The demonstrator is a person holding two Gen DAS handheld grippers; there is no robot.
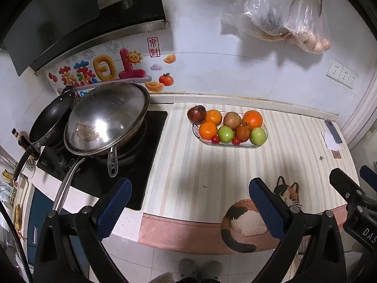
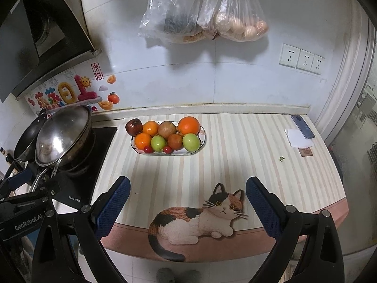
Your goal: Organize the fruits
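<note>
An oval white dish (image 1: 255, 145) (image 2: 202, 141) at the back of the striped mat holds oranges (image 1: 252, 119) (image 2: 188, 125), green apples (image 1: 258, 136) (image 2: 191, 142), brown fruits (image 1: 232, 120) (image 2: 166, 129) and small red cherry tomatoes (image 1: 215, 139) (image 2: 147, 149). A dark red apple (image 1: 196, 113) (image 2: 133, 127) rests at its left end. My left gripper (image 1: 189, 202) is open and empty, held over the counter's front edge, well short of the dish. My right gripper (image 2: 188, 204) is open and empty above the cat picture. The right gripper's body shows in the left wrist view (image 1: 348, 193).
A lidded steel wok (image 1: 107, 120) (image 2: 63, 136) and a black pan (image 1: 53, 118) sit on the black hob (image 1: 141, 165) at left. A phone (image 2: 302, 126) and white paper (image 2: 298, 139) lie at the right. Plastic bags (image 2: 202, 16) hang on the wall above.
</note>
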